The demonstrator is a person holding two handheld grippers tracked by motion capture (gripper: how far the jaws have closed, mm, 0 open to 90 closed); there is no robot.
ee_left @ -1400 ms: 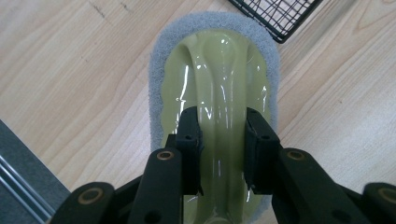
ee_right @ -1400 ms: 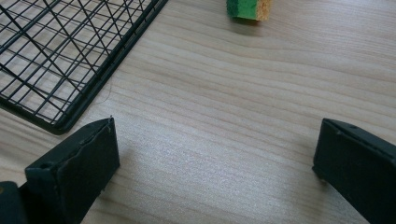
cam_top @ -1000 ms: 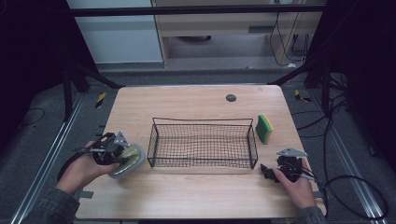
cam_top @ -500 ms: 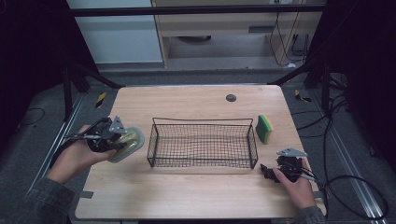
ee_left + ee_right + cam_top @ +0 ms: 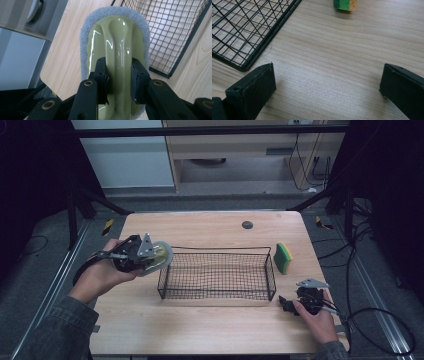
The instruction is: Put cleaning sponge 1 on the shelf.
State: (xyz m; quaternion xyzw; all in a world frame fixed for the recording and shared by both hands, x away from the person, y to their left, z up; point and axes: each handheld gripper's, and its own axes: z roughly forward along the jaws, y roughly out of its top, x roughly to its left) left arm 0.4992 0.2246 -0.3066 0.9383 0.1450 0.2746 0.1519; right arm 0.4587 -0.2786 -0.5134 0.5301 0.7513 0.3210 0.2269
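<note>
Clamping only the glossy center ridge of the scrub brush [image 5: 117, 50], held above the bench [image 5: 210, 330] beside the wire basket [image 5: 217, 275], the left tool [image 5: 119, 75] could let it slip, while the right tool [image 5: 327, 87] rests released.

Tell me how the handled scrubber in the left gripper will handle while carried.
The scrubber probably stays stiff: its glossy green ridge keeps its shape between the left gripper's pads. That shine suggests it may slip. The grey pad rim looks soft, likely light.
</note>
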